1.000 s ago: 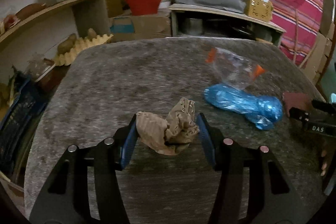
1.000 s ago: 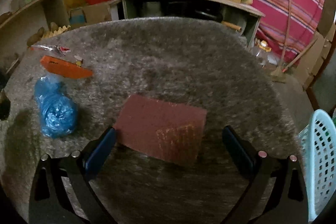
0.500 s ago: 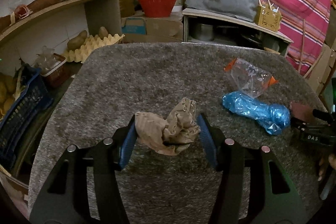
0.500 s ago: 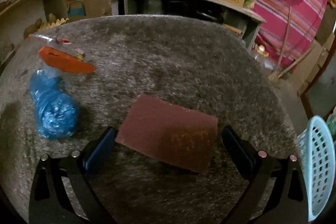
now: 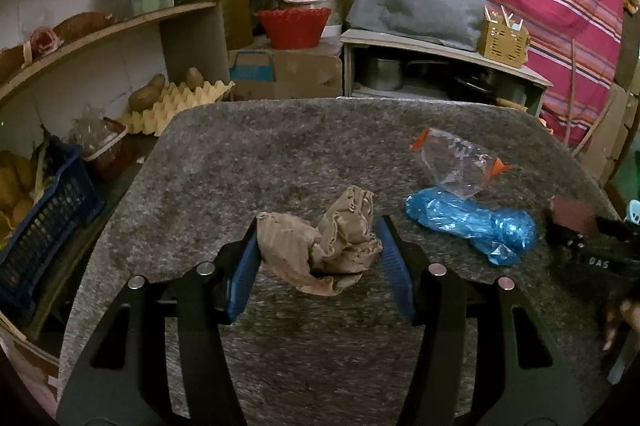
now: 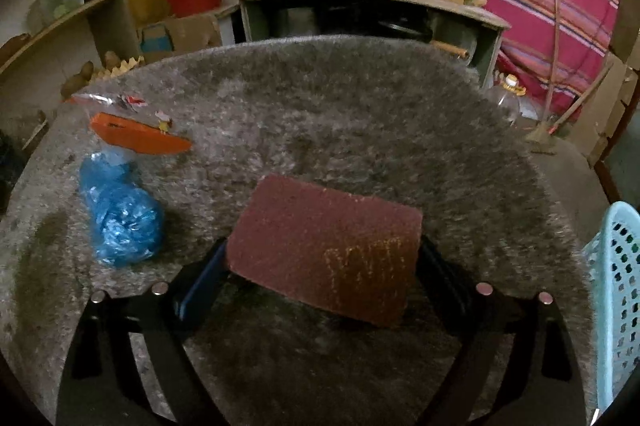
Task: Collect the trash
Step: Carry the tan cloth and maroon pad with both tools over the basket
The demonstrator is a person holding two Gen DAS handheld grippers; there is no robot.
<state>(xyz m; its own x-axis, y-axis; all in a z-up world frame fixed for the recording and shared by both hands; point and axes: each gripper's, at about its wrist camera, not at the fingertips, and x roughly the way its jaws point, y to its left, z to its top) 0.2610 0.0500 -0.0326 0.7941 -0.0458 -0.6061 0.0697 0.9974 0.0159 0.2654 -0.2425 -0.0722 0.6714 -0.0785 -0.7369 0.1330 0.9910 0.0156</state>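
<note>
Grey shaggy carpet (image 5: 280,166) covers the whole work surface, and the trash lies scattered on it. Largest of the pieces is the maroon scouring pad (image 6: 324,246), near the right edge; the right gripper (image 6: 320,278) straddles it with its jaws closing, each pad at a side edge of the sheet, and the sheet looks tipped up off the pile, though I cannot tell if the grip is firm yet. Just to its right a pale blue perforated basket (image 6: 616,286) stands beside the surface, likely the bin. Left of the pad sits the crumpled blue plastic bag (image 5: 468,226), with a clear wrapper with orange ends (image 5: 456,162) touching its far side. Smallest, at the near middle, the crumpled brown paper (image 5: 320,246) is pinched between the blue pads of the left gripper (image 5: 316,258), half shut on it. So both hands are at the pick-up step; next, I judge, comes finishing the right squeeze, lifting both pieces clear and carrying them right to the basket.
</note>
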